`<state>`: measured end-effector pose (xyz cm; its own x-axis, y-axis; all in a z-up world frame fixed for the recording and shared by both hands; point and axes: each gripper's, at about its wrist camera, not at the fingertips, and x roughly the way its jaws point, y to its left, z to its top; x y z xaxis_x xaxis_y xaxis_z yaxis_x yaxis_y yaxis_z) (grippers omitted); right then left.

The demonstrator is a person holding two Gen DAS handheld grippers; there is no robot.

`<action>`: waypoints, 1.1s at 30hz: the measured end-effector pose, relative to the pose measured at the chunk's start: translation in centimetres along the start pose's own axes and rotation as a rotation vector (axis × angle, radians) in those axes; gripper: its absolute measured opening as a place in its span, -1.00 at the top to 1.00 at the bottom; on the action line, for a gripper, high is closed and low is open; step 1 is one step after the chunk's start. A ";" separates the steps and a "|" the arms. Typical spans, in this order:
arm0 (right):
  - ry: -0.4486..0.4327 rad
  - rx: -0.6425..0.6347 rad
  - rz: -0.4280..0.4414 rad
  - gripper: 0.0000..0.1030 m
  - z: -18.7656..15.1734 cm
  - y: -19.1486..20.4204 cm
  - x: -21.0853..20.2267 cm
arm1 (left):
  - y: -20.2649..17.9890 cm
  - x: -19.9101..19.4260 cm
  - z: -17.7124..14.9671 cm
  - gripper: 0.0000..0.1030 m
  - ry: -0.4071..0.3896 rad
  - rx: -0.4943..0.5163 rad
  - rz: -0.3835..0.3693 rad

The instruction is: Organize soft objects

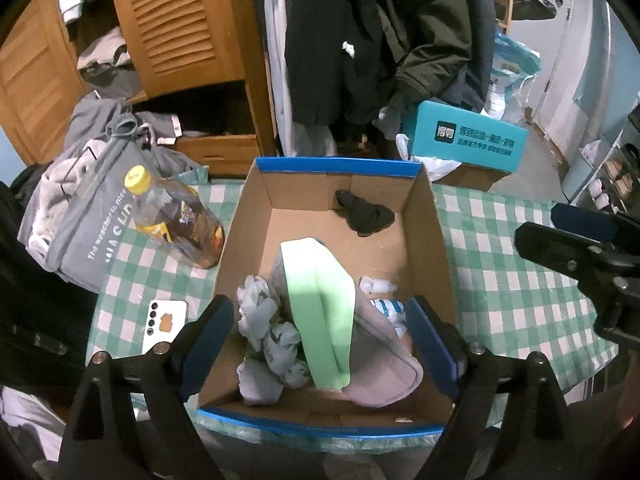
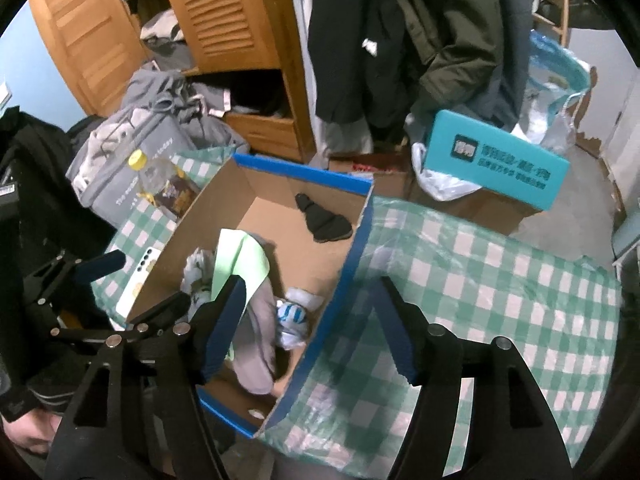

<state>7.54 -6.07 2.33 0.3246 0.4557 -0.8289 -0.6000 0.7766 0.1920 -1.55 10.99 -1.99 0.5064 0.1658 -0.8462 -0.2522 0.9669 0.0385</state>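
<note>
A: How are the two tools being held over the cardboard box (image 1: 244, 216)?

B: The left gripper (image 1: 320, 336) is being held wide above the box, its blue pads straddling the pile with nothing pressed between them. The right gripper (image 2: 308, 328) is also being held apart, less widely and empty, one finger over the box interior and the other over the checked tablecloth (image 2: 500, 280), so the blue-edged box wall is being straddled.

A: Where are the soft things lying?

B: Inside the box: a grey-and-green folded garment (image 1: 320, 300) is draped over crumpled pale blue-grey socks (image 1: 264, 332), a blue-striped white sock (image 1: 390, 308) is tucked beside it, and a black sock (image 1: 362, 212) is lying apart near the far wall.

A: What is being risked?

B: The garment looks limp and loosely folded, so it is likely to be unfolded if a pad catches an edge. The thin cardboard wall could be snagged by the right finger and the light box dragged across the slick plastic cloth. The bottle (image 1: 176, 220) and phone (image 1: 164, 324) just beside the box could be knocked.
</note>
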 end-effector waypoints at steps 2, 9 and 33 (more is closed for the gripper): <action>-0.012 0.001 -0.016 -0.29 -0.2 -0.2 -0.9 | -0.2 -0.5 0.0 -0.74 -0.003 0.010 -0.002; -0.051 -0.009 -0.058 -0.30 -1.0 -0.8 -3.6 | -1.4 -2.7 0.1 -0.98 -0.038 0.038 -0.005; -0.087 0.049 -0.085 -0.30 -4.2 -5.9 -6.1 | -4.5 -3.8 -0.2 -0.98 -0.048 0.059 -0.026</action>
<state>6.04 -15.26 4.04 0.4359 0.4215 -0.7952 -0.5316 0.8335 0.1505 -2.45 5.94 0.95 0.5518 0.1483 -0.8207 -0.1902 0.9805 0.0493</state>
